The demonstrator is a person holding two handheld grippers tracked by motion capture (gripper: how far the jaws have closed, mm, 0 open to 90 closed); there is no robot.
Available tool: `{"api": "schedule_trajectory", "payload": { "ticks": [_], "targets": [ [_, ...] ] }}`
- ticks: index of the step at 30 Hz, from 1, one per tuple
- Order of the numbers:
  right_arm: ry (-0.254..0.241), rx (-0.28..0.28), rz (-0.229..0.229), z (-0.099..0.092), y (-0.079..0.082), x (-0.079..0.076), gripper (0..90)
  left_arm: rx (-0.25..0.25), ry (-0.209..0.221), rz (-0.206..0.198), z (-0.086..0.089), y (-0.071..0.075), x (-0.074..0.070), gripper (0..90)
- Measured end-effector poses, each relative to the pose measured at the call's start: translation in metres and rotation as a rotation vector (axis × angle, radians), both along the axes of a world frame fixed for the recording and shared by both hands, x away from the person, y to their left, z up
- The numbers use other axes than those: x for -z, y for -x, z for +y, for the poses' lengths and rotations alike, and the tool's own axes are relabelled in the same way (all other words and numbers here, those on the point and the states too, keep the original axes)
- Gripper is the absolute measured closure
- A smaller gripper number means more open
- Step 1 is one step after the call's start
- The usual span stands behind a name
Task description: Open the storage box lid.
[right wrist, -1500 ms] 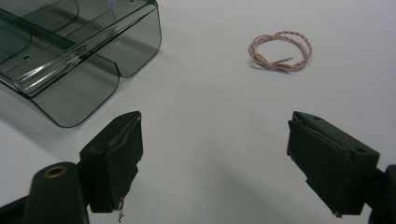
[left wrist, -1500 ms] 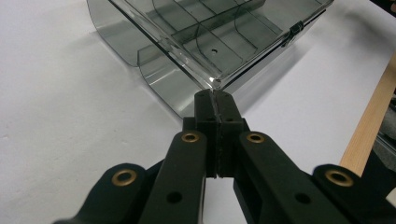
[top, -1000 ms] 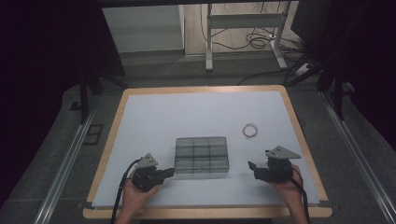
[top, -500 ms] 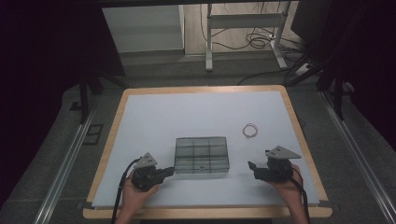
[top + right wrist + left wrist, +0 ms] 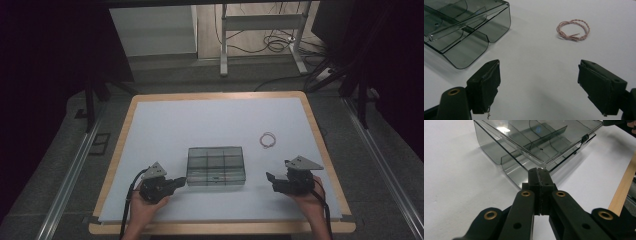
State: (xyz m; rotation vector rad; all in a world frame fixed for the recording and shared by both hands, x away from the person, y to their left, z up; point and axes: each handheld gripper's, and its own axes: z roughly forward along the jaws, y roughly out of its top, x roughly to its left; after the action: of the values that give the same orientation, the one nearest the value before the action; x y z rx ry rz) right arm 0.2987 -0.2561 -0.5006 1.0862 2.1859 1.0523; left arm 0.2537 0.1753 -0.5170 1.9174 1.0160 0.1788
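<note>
1. A smoky clear plastic compartment box [image 5: 216, 166] sits on the white table [image 5: 200, 125], a little toward the person's side of its middle, lid down, with dividers visible through the lid.
2. In the left gripper view the box [image 5: 536, 142] lies just ahead of the jaws at about 12 o'clock; whether the jaw tips touch its near corner cannot be told. A small clasp shows on its right edge.
3. The left gripper [image 5: 176, 182] lies at about 8 o'clock from the box in the high view, held in the person's left hand [image 5: 142, 207]. Its jaws are clenched together with nothing between them, as the left gripper view [image 5: 540, 173] shows.
4. The right gripper [image 5: 272, 181] lies at about 4 o'clock from the box, apart from it, in the person's right hand [image 5: 310, 202]. Its jaws stand wide apart and empty over bare table in the right gripper view [image 5: 539, 82].
5. A small coil of pink twisted cord [image 5: 268, 140] rests on the table at about 2 o'clock from the box, well apart from it. In the right gripper view the coil [image 5: 573, 30] sits ahead at about 1 o'clock, with the box [image 5: 464, 32] at about 10 o'clock.
6. A wooden rim [image 5: 125, 150] borders the table.
</note>
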Motion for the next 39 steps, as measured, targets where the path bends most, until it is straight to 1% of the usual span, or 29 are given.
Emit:
{"api": "schedule_trajectory", "payload": {
  "ticks": [13, 29, 39],
  "targets": [
    [0.001, -0.005, 0.003, 0.0016, -0.0004, 0.0009, 17.9, 0.008, 0.001, -0.008, -0.0015, -0.0015, -0.0019, 90.0],
    [0.006, -0.008, 0.010, 0.0038, -0.0009, 0.0024, 17.9, -0.003, 0.008, -0.017, -0.0022, -0.0026, -0.0036, 90.0],
    [0.005, -0.009, 0.006, 0.0042, -0.0006, 0.0018, 17.9, -0.005, 0.012, -0.025, -0.0026, -0.0043, -0.0054, 90.0]
  ]
}}
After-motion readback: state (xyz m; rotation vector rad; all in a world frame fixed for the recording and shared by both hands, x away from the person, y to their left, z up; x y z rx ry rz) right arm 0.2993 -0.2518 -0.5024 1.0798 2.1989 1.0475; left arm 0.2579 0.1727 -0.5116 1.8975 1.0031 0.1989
